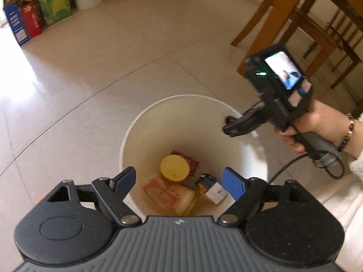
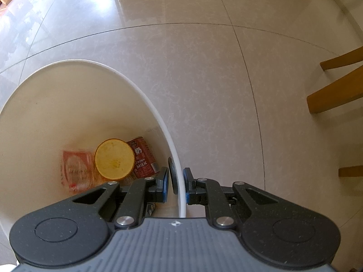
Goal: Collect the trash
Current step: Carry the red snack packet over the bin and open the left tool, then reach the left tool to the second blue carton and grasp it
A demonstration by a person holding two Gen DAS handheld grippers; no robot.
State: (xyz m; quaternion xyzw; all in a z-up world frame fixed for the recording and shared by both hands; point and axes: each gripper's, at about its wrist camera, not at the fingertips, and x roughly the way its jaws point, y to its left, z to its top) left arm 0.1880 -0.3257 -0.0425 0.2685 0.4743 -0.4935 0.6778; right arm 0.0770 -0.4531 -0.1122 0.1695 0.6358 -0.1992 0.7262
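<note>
Left wrist view: the left gripper (image 1: 179, 181) hangs over the white bucket (image 1: 158, 108) on the floor, its blue-padded fingers (image 1: 231, 182) spread wide with nothing between them. Down in the bucket lie the collected pieces: a half orange (image 1: 174, 168), a red milk carton (image 1: 188, 158), a pinkish wrapper (image 1: 163, 192) and a small blue and yellow box (image 1: 212, 188). The right gripper (image 2: 176, 181) is clamped on the bucket's rim, one finger inside the wall and one outside, steadying it.

The drop looks done, so the step in hand is probably clearing away for the next piece. To do it well, I would lift the left gripper straight up past the rim before swinging aside, and keep the right grip firm so the bucket does not tip or slide on the glossy tiles.

No loose trash shows on the visible floor. The wrapper's print is too blurred to read, and the gripper bodies hide the bucket's near side. A dark round piece by the rim in the right view I cannot identify.
</note>
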